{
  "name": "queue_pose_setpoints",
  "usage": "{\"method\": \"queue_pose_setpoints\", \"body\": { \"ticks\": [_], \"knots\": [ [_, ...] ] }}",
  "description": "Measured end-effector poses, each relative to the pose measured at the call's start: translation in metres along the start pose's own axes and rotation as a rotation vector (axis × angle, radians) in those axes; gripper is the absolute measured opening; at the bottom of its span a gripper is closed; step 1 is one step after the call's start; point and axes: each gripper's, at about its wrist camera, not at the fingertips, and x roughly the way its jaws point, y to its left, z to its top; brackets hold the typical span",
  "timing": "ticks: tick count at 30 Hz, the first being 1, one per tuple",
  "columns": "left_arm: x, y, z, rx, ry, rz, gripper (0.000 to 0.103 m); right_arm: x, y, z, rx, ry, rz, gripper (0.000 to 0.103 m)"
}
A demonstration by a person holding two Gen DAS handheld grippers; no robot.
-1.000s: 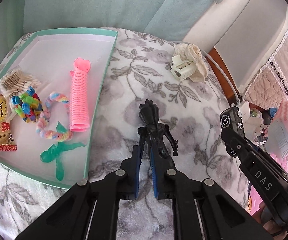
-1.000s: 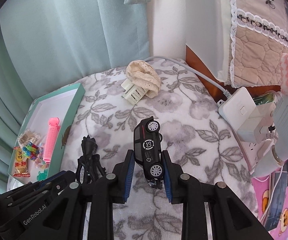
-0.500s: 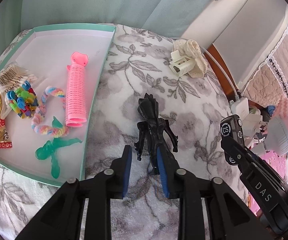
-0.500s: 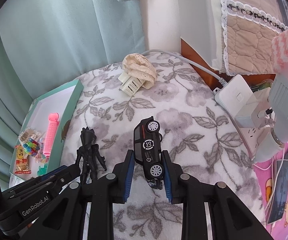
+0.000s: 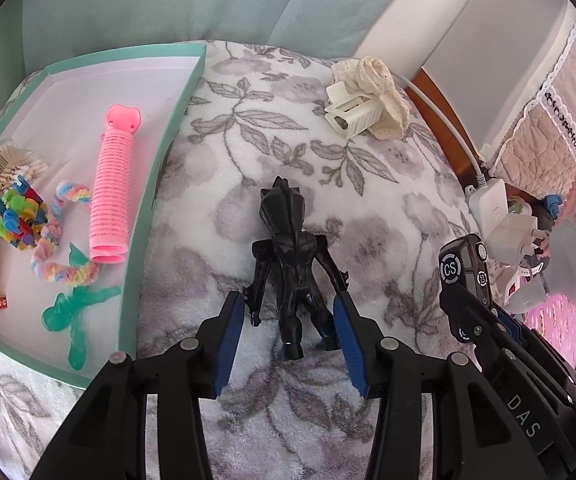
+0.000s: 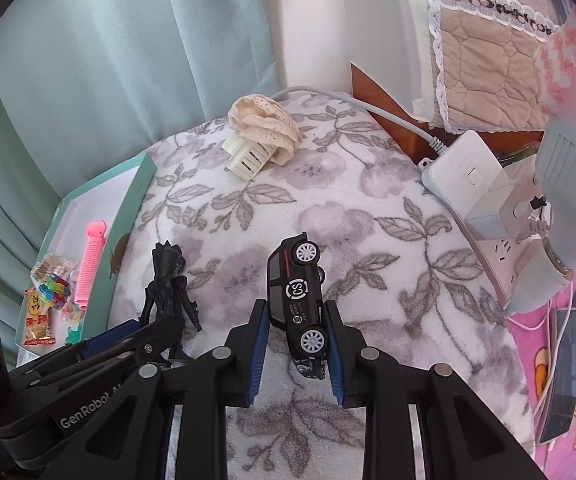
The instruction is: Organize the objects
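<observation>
A black toy figure [image 5: 292, 264] lies on the flowered blanket, its legs between the spread fingers of my open left gripper [image 5: 290, 316]; neither pad touches it. The right wrist view shows the same figure [image 6: 170, 280] at the left. My right gripper [image 6: 294, 320] is shut on a black toy car [image 6: 296, 288], held on its side above the blanket; the car [image 5: 462, 264] also shows at the right of the left wrist view. A green-rimmed tray [image 5: 164, 168] to the left holds a pink hair roller [image 5: 112, 188], colourful clips, a rainbow hair tie, a green figure and a snack packet.
A cream claw clip with a lace scrunchie [image 5: 362, 108] rests at the far side of the blanket. A white power strip [image 6: 468, 176] with plugs and a cable sits at the right edge. A phone [image 6: 564, 368] lies on pink cloth. Curtains hang behind.
My left gripper has opened and let go of the black figure, which now lies on the blanket. The right gripper still holds the car, almost unmoved.
</observation>
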Motion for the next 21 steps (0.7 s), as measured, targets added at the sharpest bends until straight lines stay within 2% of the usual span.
{"method": "queue_pose_setpoints", "body": {
  "ticks": [2,10,18,20,21],
  "knots": [
    [0.007,-0.001,0.000,-0.001,0.021,0.001,0.048,0.001,-0.001,-0.001,0.004,0.004,-0.002,0.029],
    [0.013,-0.008,-0.002,0.035,0.012,0.040,0.048,0.002,-0.005,-0.002,0.014,0.007,-0.012,0.029],
    [0.006,-0.004,-0.006,0.038,0.001,0.018,0.045,-0.003,-0.004,0.000,0.013,-0.006,-0.013,0.029],
    [0.002,-0.004,-0.007,0.039,-0.009,0.010,0.043,-0.005,-0.003,0.001,0.012,-0.011,-0.013,0.029],
    [-0.001,-0.003,-0.006,0.039,-0.017,0.008,0.037,-0.007,-0.002,0.001,0.011,-0.015,-0.011,0.029]
  ]
}}
